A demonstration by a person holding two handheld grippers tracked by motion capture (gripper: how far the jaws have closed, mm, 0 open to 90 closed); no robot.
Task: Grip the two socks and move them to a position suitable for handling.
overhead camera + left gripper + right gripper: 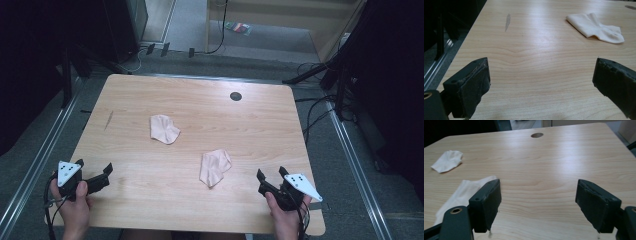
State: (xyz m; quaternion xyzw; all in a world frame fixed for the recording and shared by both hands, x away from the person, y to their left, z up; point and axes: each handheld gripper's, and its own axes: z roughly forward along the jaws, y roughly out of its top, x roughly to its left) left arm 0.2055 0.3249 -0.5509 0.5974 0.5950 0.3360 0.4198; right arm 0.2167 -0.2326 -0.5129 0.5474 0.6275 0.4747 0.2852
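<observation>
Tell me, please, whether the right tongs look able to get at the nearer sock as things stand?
Probably yes: the right tongs stand open beside the nearer sock, with only bare table between them.

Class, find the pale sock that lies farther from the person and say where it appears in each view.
High view: the far sock lies left of the table's middle.
Left gripper view: upper right, beyond the open tongs.
Right gripper view: upper left, past the near sock.
Shared landmark: the round hole in the table's far part.
</observation>
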